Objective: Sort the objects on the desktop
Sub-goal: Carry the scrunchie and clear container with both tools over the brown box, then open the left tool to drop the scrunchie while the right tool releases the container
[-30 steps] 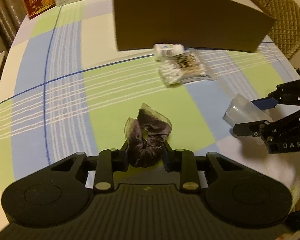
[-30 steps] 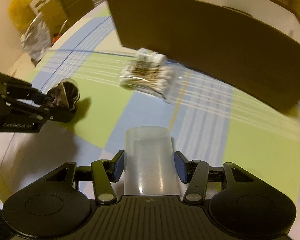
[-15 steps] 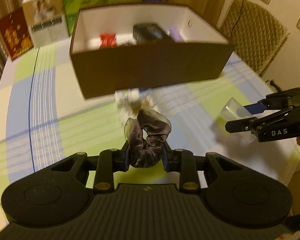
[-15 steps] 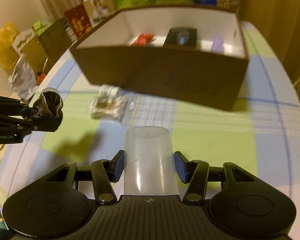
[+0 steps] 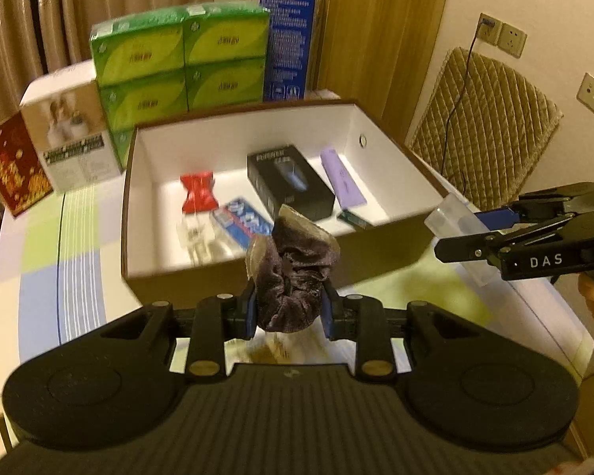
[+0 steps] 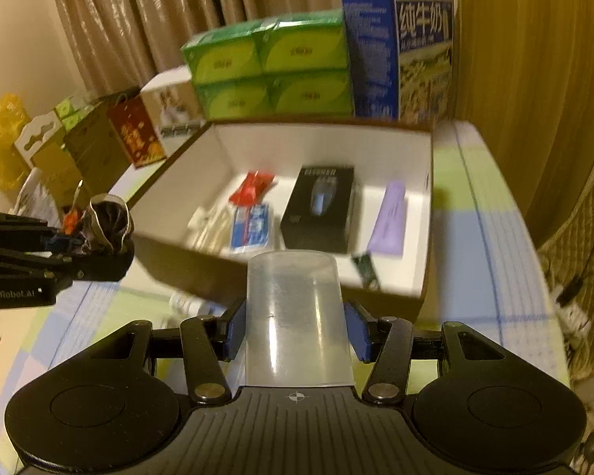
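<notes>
My left gripper (image 5: 289, 308) is shut on a dark purple scrunchie (image 5: 293, 277) and holds it in the air in front of the brown box (image 5: 392, 253). The scrunchie also shows at the left in the right wrist view (image 6: 109, 219). My right gripper (image 6: 295, 330) is shut on a clear plastic cup (image 6: 297, 316), held just before the box's near wall (image 6: 202, 273). The cup also shows in the left wrist view (image 5: 459, 229). The white-lined box holds a black carton (image 5: 289, 186), a purple tube (image 5: 342, 178), a red packet (image 5: 197, 196) and a blue-and-white pack (image 5: 243, 219).
Green cartons (image 5: 182, 67) and a blue milk carton (image 5: 289, 43) stand behind the box. A white box (image 5: 69, 138) and a red box (image 5: 12, 168) stand to its left. A small white bottle (image 6: 188, 304) lies on the checked tablecloth. A quilted chair (image 5: 487, 134) is at right.
Both grippers have risen and moved toward the box, carrying the scrunchie and the cup. The box's inside has come into view; the cotton swab pack has dropped below the left gripper.
</notes>
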